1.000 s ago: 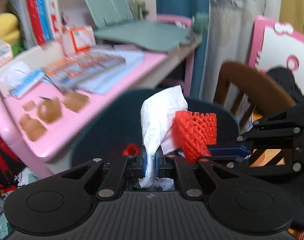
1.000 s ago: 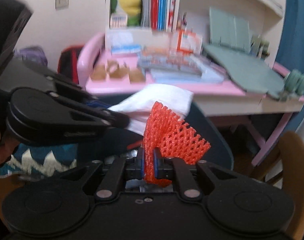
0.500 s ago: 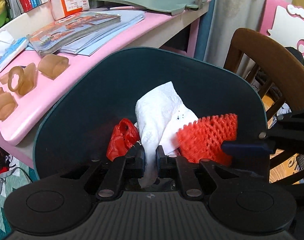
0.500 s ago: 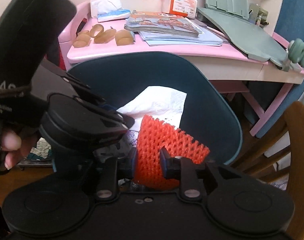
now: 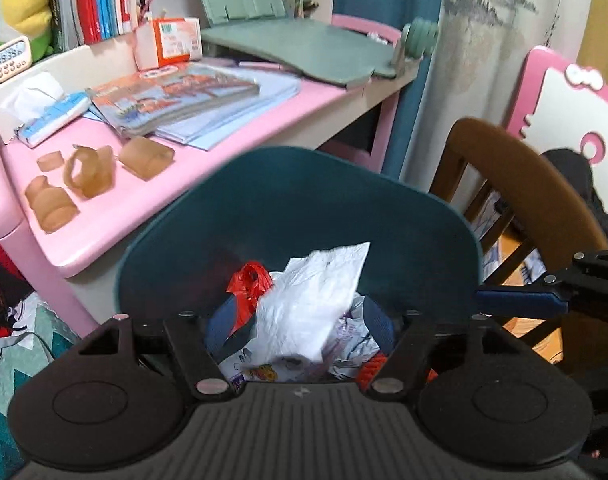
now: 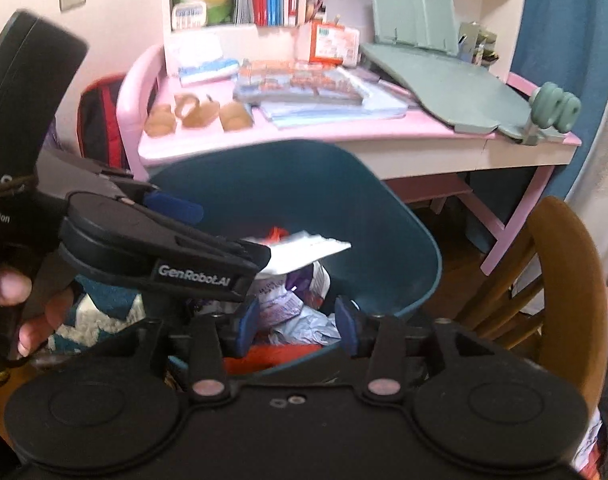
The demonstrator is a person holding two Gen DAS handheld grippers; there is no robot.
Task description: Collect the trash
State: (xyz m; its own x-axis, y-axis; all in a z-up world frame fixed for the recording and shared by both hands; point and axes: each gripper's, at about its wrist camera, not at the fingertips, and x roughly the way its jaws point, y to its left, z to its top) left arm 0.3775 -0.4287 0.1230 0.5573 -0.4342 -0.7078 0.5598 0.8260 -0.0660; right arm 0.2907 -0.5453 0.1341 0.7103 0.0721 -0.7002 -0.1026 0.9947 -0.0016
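A dark teal trash bin (image 5: 304, 200) stands right below both grippers, with crumpled wrappers and a red plastic bag (image 5: 247, 284) inside. My left gripper (image 5: 299, 324) is over the bin with its jaws opening. The white tissue (image 5: 316, 300) sits loose between them on the trash, and neither pad presses it. My right gripper (image 6: 295, 322) is also opening over the bin (image 6: 404, 248). The red foam net (image 6: 275, 354) lies free just under its fingers, and the tissue (image 6: 304, 252) shows beyond. The left gripper (image 6: 183, 248) crosses the right wrist view from the left, held by a hand (image 6: 23, 312).
Behind the bin is a pink desk (image 5: 103, 216) with books (image 5: 175, 96), amber plastic pieces (image 5: 87, 172) and a green book stand (image 5: 304, 44). A brown wooden chair (image 5: 524, 168) stands close on the right. A patterned rug (image 5: 19, 340) lies at lower left.
Both grippers went from shut to open. The white tissue left the left jaws and the red net left the right jaws; both now lie in the bin.
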